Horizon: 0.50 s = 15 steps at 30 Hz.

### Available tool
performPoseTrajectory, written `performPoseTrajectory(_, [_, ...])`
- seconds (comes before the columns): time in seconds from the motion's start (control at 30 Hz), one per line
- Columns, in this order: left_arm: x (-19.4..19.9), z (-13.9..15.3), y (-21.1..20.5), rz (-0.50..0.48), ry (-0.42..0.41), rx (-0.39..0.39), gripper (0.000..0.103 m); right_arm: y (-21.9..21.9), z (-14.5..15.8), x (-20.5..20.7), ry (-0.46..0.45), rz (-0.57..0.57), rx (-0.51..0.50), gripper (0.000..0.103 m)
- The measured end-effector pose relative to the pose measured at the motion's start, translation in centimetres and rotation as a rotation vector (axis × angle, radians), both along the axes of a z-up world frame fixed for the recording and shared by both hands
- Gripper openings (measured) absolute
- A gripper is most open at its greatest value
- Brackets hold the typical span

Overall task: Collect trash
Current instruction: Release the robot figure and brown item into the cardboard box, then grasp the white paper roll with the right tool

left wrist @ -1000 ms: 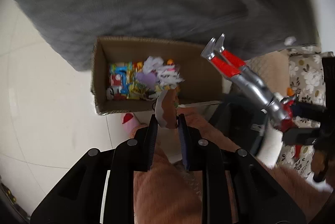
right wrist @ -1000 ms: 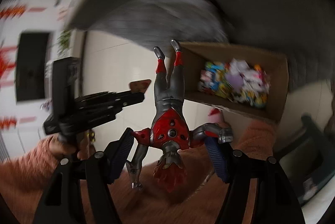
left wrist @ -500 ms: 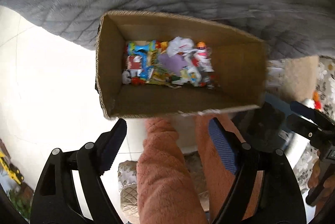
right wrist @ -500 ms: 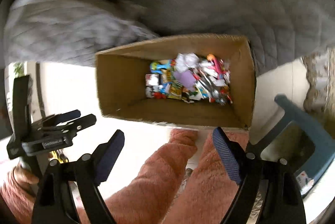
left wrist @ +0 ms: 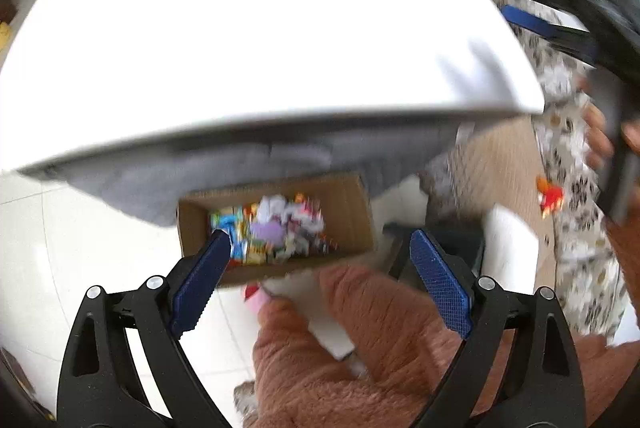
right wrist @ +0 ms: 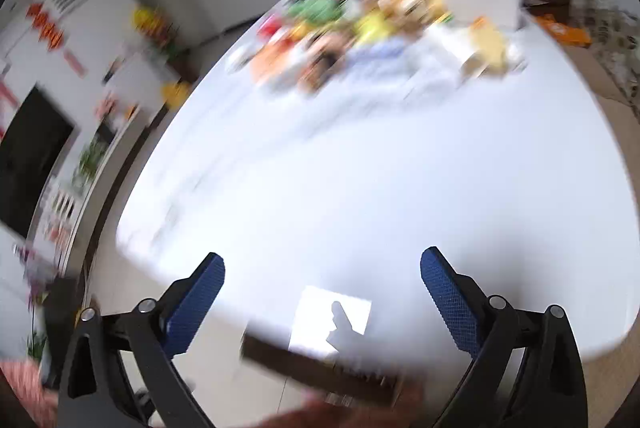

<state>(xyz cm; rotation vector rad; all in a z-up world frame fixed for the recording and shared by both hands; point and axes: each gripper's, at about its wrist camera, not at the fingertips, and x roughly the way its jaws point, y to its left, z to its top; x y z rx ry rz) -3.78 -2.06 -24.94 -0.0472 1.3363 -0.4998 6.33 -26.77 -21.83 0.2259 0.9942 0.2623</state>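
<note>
A cardboard box (left wrist: 352, 211) sits on the floor under the white table's edge, holding colourful wrappers and crumpled paper (left wrist: 276, 228). My left gripper (left wrist: 320, 260) is open and empty above the box's near side. My right gripper (right wrist: 322, 280) is open and empty, raised over the white table (right wrist: 380, 167); it also shows at the right of the left wrist view (left wrist: 560, 7). A blurred pile of colourful items (right wrist: 360, 15) lies at the table's far end.
A grey quilted cloth (left wrist: 224, 171) hangs below the table edge behind the box. A floral cushion (left wrist: 576, 155) and a small red-orange toy (left wrist: 551, 196) are at the right. A dark stool (left wrist: 440, 240) stands beside the box. White tile floor (left wrist: 80, 248) lies left.
Both grippers have lifted away from the box and tilted up toward the table top. Earlier the left let go of a scrap and the right let go of the red-silver figure; both stay open.
</note>
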Motion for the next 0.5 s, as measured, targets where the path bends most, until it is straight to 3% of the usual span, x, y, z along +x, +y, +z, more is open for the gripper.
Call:
performPoseTrajectory(0.17, [2.2, 1.4, -1.4, 0.088, -0.038, 0.009, 0.089, -5.5, -0.5, 10.9, 0.003, -0.065, -0.065, 0.064])
performPoseTrajectory(0.33, [2.7, 0.9, -1.5, 0.203, -0.012, 0.045, 0.089, -8.3, -2.3, 19.2, 0.026, -0.062, -0.167, 0.060])
performPoseTrajectory(0.5, [3.0, 0.2, -1.0, 0.301, 0.032, 0.071, 0.089, -8.0, -4.4, 26.4, 0.093, -0.014, -0.229, 0.058])
